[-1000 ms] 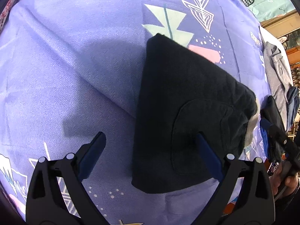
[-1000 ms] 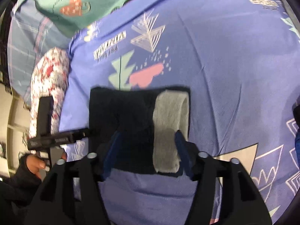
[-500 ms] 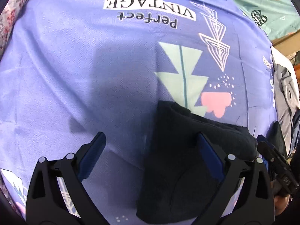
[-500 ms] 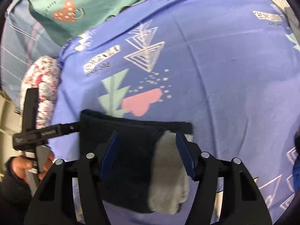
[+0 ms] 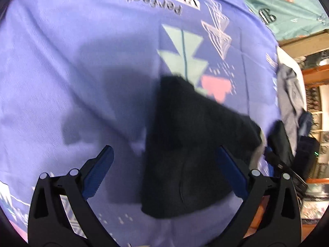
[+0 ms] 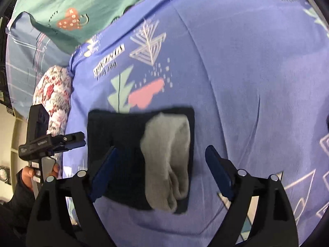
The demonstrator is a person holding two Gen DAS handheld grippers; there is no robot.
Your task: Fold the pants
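While spread wide, right tongs [image 6: 160,156] astride folded pants [image 6: 123,154] (untouched).

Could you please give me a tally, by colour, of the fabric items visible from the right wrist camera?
Dark folded pants: 1
Grey lining: 1
Purple printed sheet: 1
Green printed sheet: 1
Floral cushion: 1
Grey-blue plaid fabric: 1
Total: 6
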